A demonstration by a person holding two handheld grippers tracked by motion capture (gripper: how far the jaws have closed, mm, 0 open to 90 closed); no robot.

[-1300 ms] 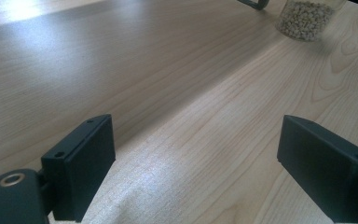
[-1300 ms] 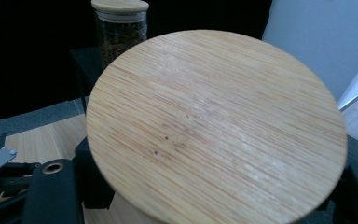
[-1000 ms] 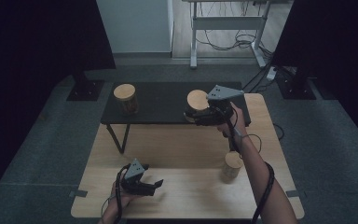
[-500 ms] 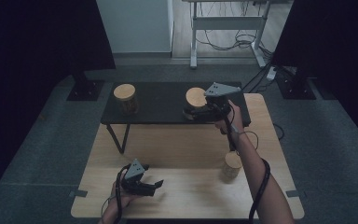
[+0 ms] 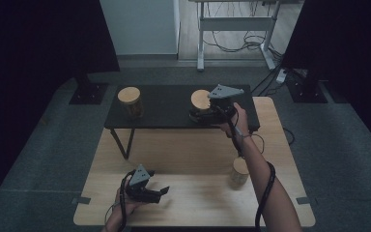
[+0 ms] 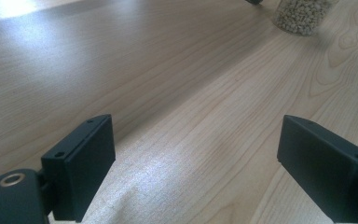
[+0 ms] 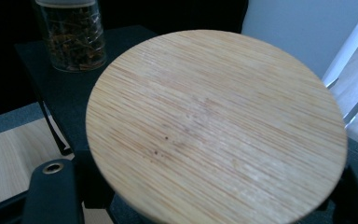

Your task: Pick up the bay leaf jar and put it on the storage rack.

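Three wooden-lidded jars [image 5: 201,100], two handheld grippers [image 5: 160,193], one black raised shelf [image 5: 164,104], one light wooden table [image 5: 193,159]

A matt, fine-grained bamboo lid [image 7: 214,126] is seen on the held jar. The bench [image 6: 177,93] is of pale, smooth, faintly glossy wood. Matt black plastic forms the left gripper [image 6: 196,172].
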